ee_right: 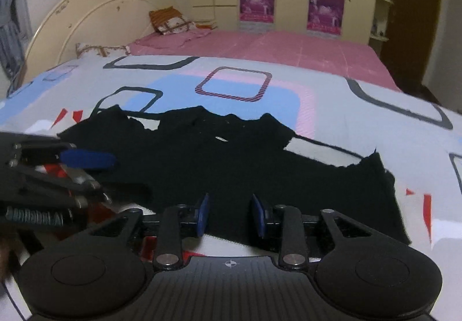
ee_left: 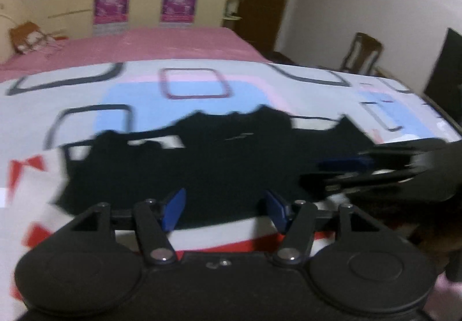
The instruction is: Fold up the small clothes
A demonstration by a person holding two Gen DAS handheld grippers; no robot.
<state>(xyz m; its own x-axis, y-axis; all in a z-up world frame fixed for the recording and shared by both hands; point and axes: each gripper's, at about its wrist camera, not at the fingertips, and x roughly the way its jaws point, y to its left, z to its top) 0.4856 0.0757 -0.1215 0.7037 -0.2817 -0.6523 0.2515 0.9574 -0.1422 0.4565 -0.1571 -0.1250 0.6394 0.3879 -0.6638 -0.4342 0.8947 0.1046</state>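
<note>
A small black garment (ee_left: 219,159) (ee_right: 231,168) lies spread flat on the patterned bedspread (ee_left: 187,90) (ee_right: 332,107), its ragged far edge toward the pink sheet. My left gripper (ee_left: 225,207) hovers at the garment's near hem, jaws open, blue pads apart with only cloth below them. My right gripper (ee_right: 230,214) stands open over the near hem too, its jaws narrower. Each gripper shows in the other's view: the right one (ee_left: 343,168) comes in from the right edge, the left one (ee_right: 86,160) from the left edge, both blurred.
The bedspread is white with blue, pink and red shapes. Beyond it lie a pink sheet (ee_right: 274,43), pillows (ee_right: 173,22) and a curved headboard (ee_right: 86,11). A wardrobe with purple posters (ee_right: 257,3) stands behind. A wooden chair (ee_left: 363,52) is at the right.
</note>
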